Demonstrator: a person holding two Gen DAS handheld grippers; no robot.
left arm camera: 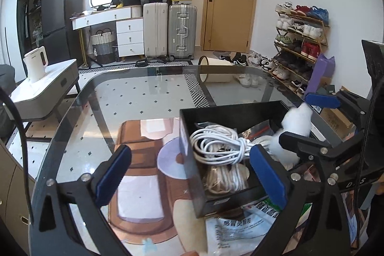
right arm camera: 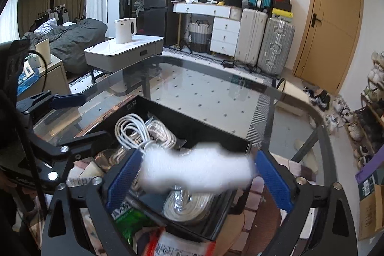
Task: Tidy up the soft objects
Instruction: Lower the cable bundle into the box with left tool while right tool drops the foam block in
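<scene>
On the glass table (left arm camera: pixel 148 92) stands a black box (left arm camera: pixel 216 112) that holds a coil of white cable (left arm camera: pixel 216 145) and a bundle of beige rope (left arm camera: pixel 223 178). Over the box the right gripper (right arm camera: pixel 194 172) has its jaws wide apart, and a blurred piece of white fluffy stuff (right arm camera: pixel 192 169) lies between its blue pads without being pressed. Beside it the left gripper (left arm camera: pixel 189 172) also stands wide open and holds nothing, one pad inside the box and the other over the bare glass.
</scene>
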